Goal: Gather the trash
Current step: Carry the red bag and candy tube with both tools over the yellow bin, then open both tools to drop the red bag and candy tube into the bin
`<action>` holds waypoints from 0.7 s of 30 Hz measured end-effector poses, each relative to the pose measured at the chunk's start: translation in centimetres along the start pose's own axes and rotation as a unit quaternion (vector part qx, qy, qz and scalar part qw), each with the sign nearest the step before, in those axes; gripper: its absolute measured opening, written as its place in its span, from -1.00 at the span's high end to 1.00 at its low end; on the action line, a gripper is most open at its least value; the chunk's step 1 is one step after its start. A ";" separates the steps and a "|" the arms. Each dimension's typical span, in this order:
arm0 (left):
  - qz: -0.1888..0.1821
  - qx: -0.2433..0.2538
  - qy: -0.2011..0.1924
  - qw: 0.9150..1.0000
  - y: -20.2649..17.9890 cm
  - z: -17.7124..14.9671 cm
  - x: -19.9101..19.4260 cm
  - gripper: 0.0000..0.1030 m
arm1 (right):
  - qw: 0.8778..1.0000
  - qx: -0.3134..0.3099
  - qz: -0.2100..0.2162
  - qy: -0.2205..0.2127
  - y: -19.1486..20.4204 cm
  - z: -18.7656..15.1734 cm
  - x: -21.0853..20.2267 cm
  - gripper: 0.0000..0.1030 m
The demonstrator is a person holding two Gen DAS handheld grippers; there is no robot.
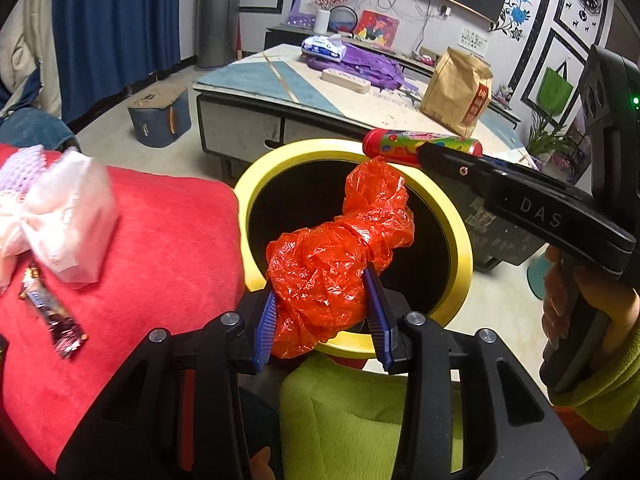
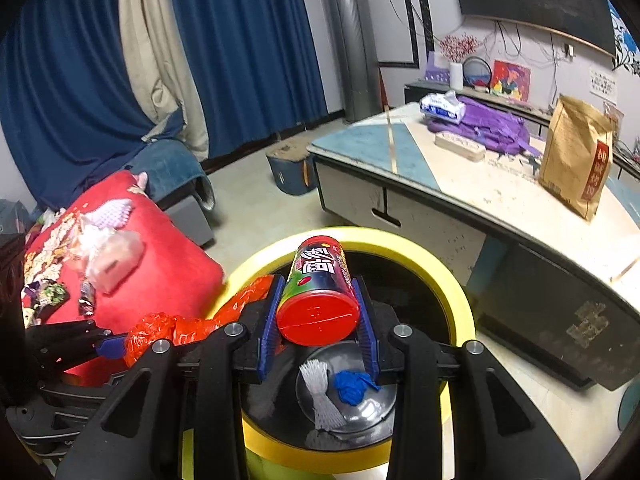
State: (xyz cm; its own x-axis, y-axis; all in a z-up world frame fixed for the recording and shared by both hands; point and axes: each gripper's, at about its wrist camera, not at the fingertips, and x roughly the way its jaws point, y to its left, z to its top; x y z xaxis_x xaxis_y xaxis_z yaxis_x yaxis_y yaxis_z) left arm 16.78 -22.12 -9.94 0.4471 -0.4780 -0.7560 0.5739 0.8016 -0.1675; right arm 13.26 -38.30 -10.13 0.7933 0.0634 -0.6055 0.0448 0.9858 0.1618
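My left gripper (image 1: pixel 324 312) is shut on a crumpled red plastic bag (image 1: pixel 328 256) and holds it over the near rim of the yellow-rimmed black bin (image 1: pixel 460 240). My right gripper (image 2: pixel 320 316) is shut on a colourful snack tube with a red lid (image 2: pixel 318 292), held over the bin (image 2: pixel 456 292). In the left wrist view the tube (image 1: pixel 420 146) hangs over the bin's far rim. White foam netting (image 2: pixel 320 396) and a blue scrap (image 2: pixel 352 386) lie at the bin's bottom. The red bag also shows in the right wrist view (image 2: pixel 180 328).
A red cushion (image 1: pixel 168 248) at left carries a clear plastic bag (image 1: pixel 72 216), a candy wrapper (image 1: pixel 52 316) and a purple foam net (image 1: pixel 20 168). A low table (image 1: pixel 288 80) behind the bin holds a brown paper bag (image 1: pixel 456 88), tissues and purple cloth. A green cushion (image 1: pixel 352 408) lies below.
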 end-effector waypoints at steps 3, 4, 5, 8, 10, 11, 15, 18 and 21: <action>0.000 0.006 0.006 1.000 -0.3 -0.2 0.7 0.37 | 1.000 0.003 -0.004 0.014 -0.4 -0.3 0.8 0.37; -0.001 0.006 0.009 1.000 -0.3 -0.3 0.9 0.37 | 1.000 0.004 -0.005 0.018 -0.5 -0.4 1.0 0.37; -0.001 0.006 0.011 1.000 -0.4 -0.3 1.1 0.37 | 1.000 0.005 -0.006 0.021 -0.6 -0.4 1.2 0.37; -0.001 0.007 0.017 1.000 -0.5 -0.5 1.6 0.37 | 0.999 0.011 -0.008 0.032 -1.0 -0.7 1.8 0.37; -0.001 0.006 0.019 1.000 -0.5 -0.5 1.8 0.34 | 0.999 0.015 -0.010 0.039 -1.2 -0.8 2.1 0.37; -0.001 0.005 0.019 1.000 -0.4 -0.5 1.9 0.32 | 0.999 0.017 -0.010 0.042 -1.2 -0.9 2.2 0.36; 0.002 0.004 0.019 1.000 -0.4 -0.2 2.3 0.03 | 0.998 0.029 -0.014 0.047 -1.8 -1.0 2.5 0.34; 0.004 -0.001 0.016 1.000 -0.2 -0.3 2.2 -0.25 | 0.998 0.037 -0.019 0.043 -2.2 -0.9 2.3 0.14; 0.003 -0.008 0.009 1.000 0.1 -0.4 1.5 -0.46 | 0.998 0.041 -0.021 0.037 -2.4 -0.7 2.0 0.12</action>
State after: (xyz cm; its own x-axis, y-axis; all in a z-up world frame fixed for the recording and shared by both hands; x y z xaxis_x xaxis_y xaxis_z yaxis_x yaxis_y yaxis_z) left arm 17.24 -22.66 -11.31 0.4380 -0.4677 -0.7677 0.5604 0.8098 -0.1737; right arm 14.29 -40.42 -12.24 0.7431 0.0371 -0.6681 0.1279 0.9722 0.1963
